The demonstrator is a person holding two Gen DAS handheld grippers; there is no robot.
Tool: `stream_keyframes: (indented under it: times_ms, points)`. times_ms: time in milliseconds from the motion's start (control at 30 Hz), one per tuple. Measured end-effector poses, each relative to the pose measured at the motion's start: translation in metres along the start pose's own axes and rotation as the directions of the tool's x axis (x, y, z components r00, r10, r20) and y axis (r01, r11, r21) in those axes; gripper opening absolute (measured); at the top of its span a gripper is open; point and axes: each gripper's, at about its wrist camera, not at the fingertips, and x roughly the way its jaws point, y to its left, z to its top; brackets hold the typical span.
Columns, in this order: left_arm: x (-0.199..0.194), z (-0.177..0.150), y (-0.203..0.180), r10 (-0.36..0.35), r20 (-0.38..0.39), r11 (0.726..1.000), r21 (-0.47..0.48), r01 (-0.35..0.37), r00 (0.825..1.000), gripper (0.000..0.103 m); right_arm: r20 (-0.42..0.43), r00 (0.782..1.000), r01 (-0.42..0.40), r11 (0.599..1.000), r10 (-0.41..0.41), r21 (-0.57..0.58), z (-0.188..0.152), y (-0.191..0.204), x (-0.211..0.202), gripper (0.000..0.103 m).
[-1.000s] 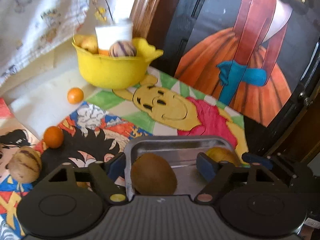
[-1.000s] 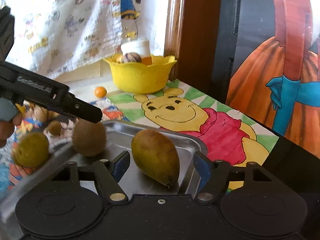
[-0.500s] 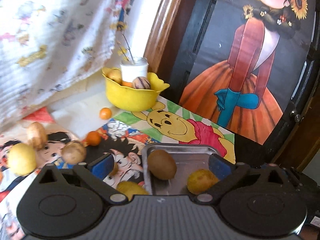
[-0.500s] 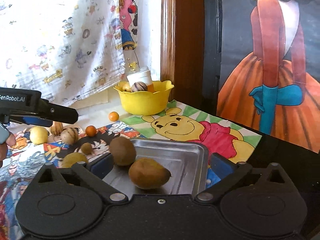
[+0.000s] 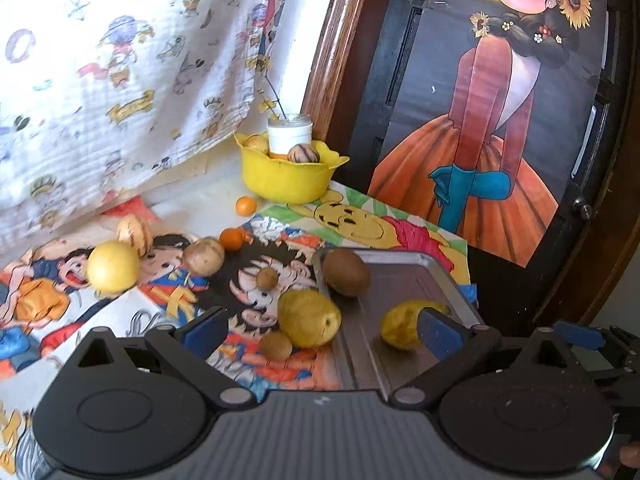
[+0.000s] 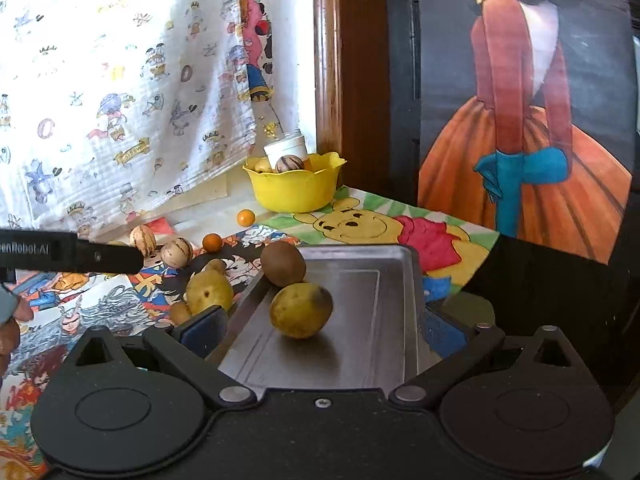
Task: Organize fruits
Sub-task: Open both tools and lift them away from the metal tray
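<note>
A metal tray [image 5: 400,280] [image 6: 368,320] lies on the cartoon mat, holding a brown kiwi [image 5: 346,272] [image 6: 283,263] and a yellow-green pear [image 5: 402,330] [image 6: 301,310]. My left gripper [image 5: 322,330] is open and empty, back from the tray's left rim. My right gripper [image 6: 324,330] is also open and empty, just short of the pear. A knobbly yellow fruit [image 5: 308,318] [image 6: 209,290] rests against the tray's left side. The left gripper's finger [image 6: 72,256] crosses the right wrist view at the left.
A yellow bowl [image 5: 288,178] [image 6: 296,188] with fruit and a white jar stands at the back. Loose on the mat are a lemon [image 5: 113,266], striped fruits [image 5: 204,256], two small oranges [image 5: 231,239] and small brown fruits [image 5: 276,345]. A painted panel stands on the right.
Both grippers have pulled back and risen away from the tray, and their jaws have spread wider. The kiwi and the pear stay in the tray.
</note>
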Motion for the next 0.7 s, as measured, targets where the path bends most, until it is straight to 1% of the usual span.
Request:
stream_keyframes:
  times_ms: [67,200,367,500,700]
  points:
    - [-0.006,-0.007,0.004,0.008,-0.007,1.0,-0.001,-0.008,1.0,0.103,-0.01,1.0,0.004,1.0,-0.004,0.014,-0.003,0.004,-0.005,0.102]
    - [-0.016,-0.021,0.012,0.035,-0.025,0.999,0.004,-0.035,0.999,0.103,-0.051,0.999,0.005,1.0,-0.005,-0.007,-0.008,0.018,-0.009,0.102]
    - [-0.024,-0.036,0.023,0.086,-0.053,0.996,0.033,-0.085,0.995,0.103,-0.106,0.994,-0.037,0.999,0.033,-0.039,-0.018,0.039,-0.009,0.102]
    - [-0.03,-0.047,0.032,0.123,-0.076,0.991,0.053,-0.119,0.99,0.103,-0.147,0.988,-0.056,0.997,0.047,-0.062,-0.026,0.054,-0.006,0.102]
    - [-0.037,-0.057,0.052,0.168,-0.102,0.986,0.029,-0.166,0.98,0.103,-0.205,0.977,-0.077,0.995,0.062,-0.067,-0.037,0.068,0.0,0.102]
